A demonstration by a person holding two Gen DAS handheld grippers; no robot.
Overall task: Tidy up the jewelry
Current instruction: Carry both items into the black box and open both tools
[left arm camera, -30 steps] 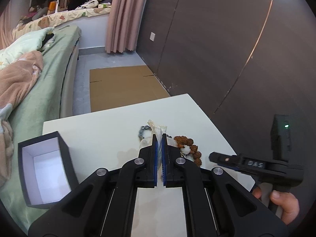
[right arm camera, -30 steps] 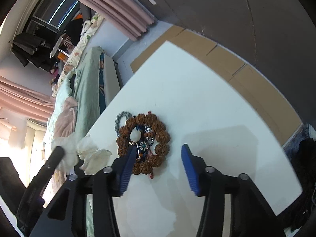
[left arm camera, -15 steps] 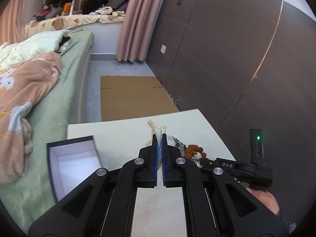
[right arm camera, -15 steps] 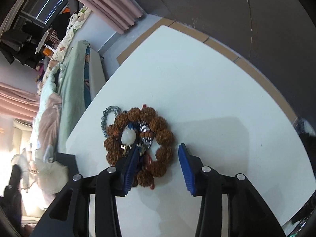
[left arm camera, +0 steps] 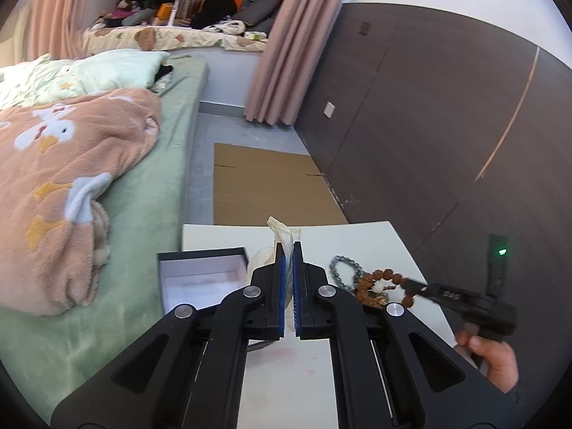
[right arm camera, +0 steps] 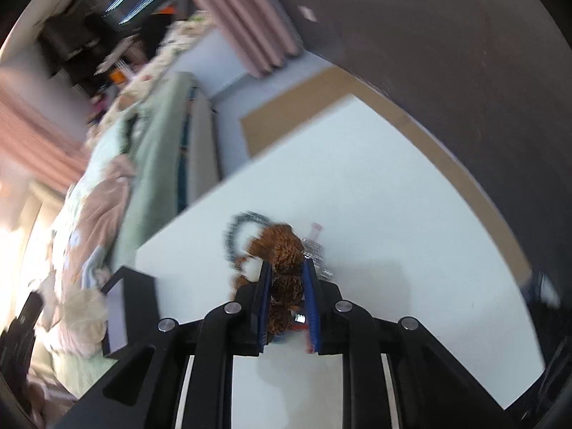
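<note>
The right gripper, wide open a second ago, is closing on the brown bead bracelet lying right of the open box. The left gripper stays clamped on tissue just beside that box. Boxing the bracelet likely comes next.

A table is seen just beside a bed, which lies to its left. An open box is set at the table's left edge. Right of the box, a pouch is held above the table. Further right, a chain is found on the tabletop, a bead bracelet touching it. Behind the table, cardboard is laid flat on the floor along a wall panel.
</note>
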